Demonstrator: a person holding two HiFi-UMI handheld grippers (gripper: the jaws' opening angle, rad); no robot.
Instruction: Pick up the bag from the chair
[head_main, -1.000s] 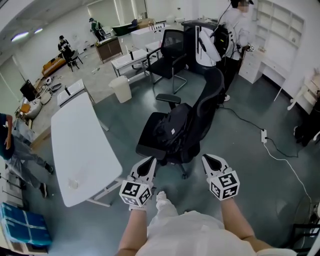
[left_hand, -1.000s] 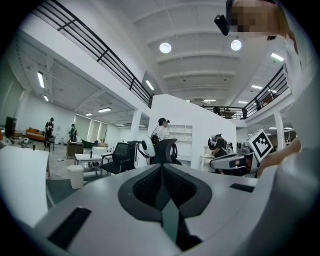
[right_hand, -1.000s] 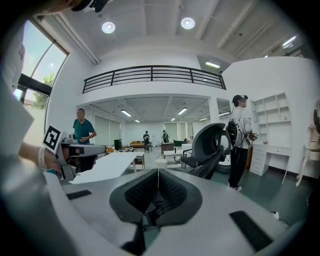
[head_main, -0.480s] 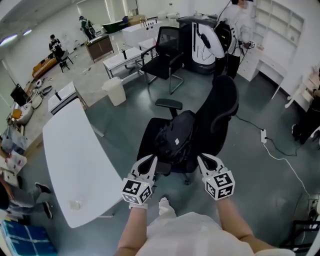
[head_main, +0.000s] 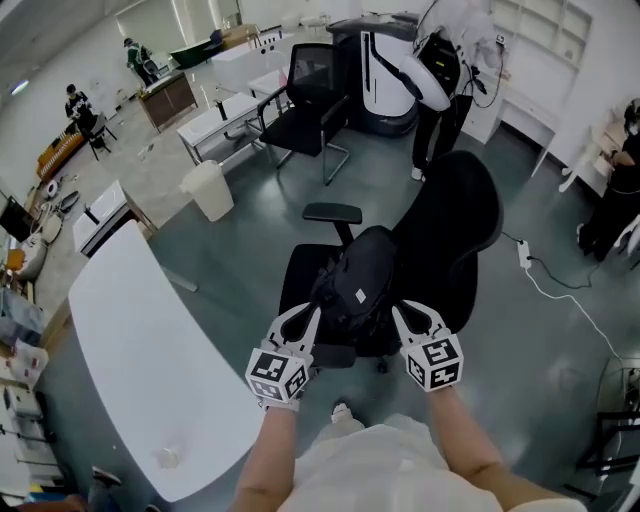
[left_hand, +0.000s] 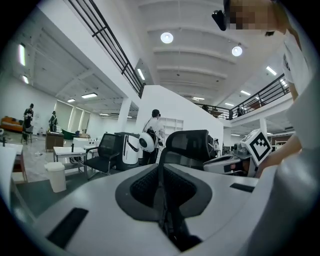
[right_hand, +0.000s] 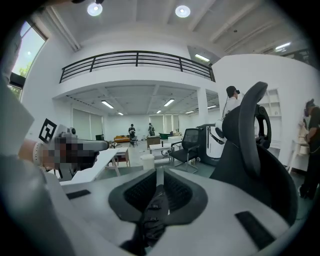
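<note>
A black backpack (head_main: 357, 280) lies on the seat of a black office chair (head_main: 455, 235), leaning against its backrest. In the head view my left gripper (head_main: 308, 315) hovers at the bag's near left side and my right gripper (head_main: 403, 310) at its near right side; both are just short of it. Both have their jaws pressed together with nothing held. The left gripper view shows the shut left gripper (left_hand: 161, 167) and the chair's headrest (left_hand: 187, 145) beyond. The right gripper view shows the shut right gripper (right_hand: 159, 172) beside the chair's backrest (right_hand: 250, 145). The bag is hidden in both gripper views.
A long white table (head_main: 140, 340) stands close on the left. Behind the chair are a second black chair (head_main: 305, 90), a white bin (head_main: 208, 190), a white-and-black machine (head_main: 385, 75) and a standing person (head_main: 450, 70). A cable with a power strip (head_main: 525, 255) runs on the floor at right.
I have stepped closer to the chair. Both grippers have moved forward, from the floor in front of the seat to either side of the bag's near end. They stay shut.
</note>
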